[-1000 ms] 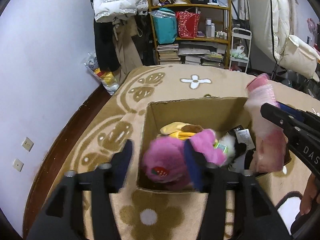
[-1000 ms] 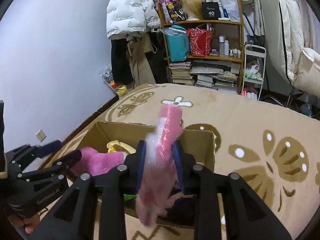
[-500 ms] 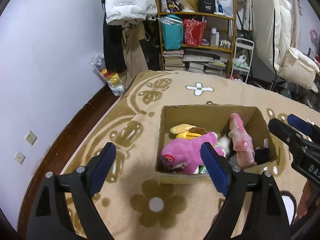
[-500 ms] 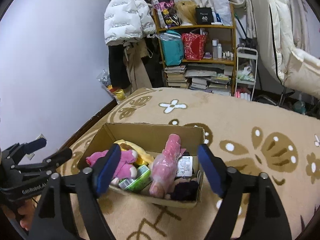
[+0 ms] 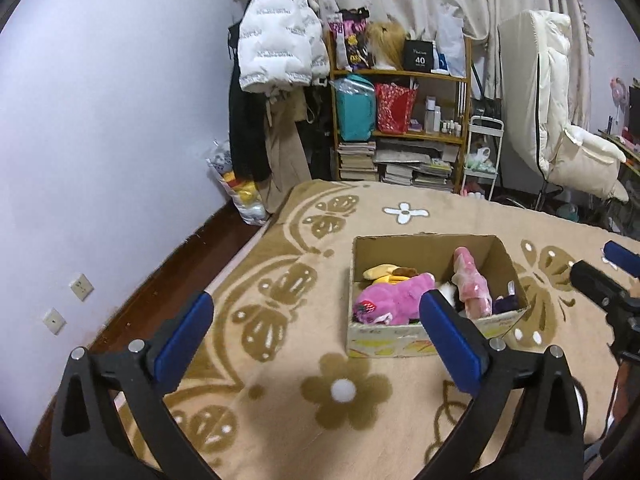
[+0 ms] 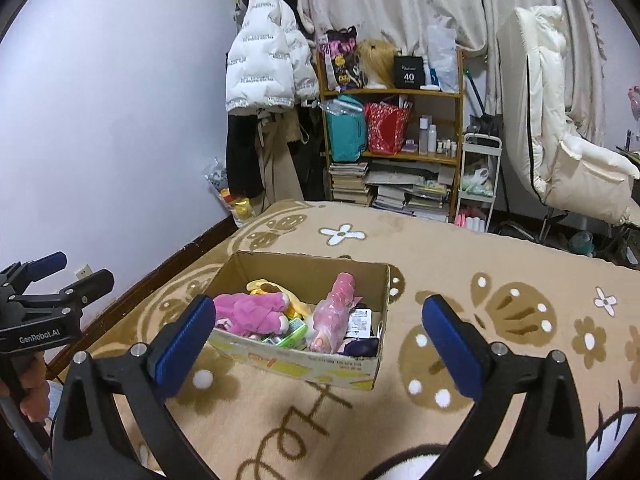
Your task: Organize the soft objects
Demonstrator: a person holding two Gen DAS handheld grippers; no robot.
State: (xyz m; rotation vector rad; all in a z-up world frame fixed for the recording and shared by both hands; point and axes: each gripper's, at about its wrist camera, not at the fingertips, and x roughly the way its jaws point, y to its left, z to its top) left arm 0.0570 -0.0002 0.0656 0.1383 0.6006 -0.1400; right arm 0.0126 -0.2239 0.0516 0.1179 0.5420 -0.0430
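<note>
Standing wide, empty — left tool (image 5: 316, 316) and right tool (image 6: 318, 316) — cardboard box (image 6: 304, 356) ahead, just opened.

The left gripper (image 5: 316, 318) is hovering over the patterned carpet (image 5: 280, 360), its blue-padded fingers (image 5: 186, 332) having just been opening, nothing between them. Ahead, a cardboard box (image 5: 424, 340) is sitting on the carpet, holding a magenta plush toy (image 5: 394, 300), a yellow plush (image 5: 382, 271) and a pink wrapped doll (image 5: 470, 280). The right gripper (image 5: 600, 280) is showing at the right edge.
</note>
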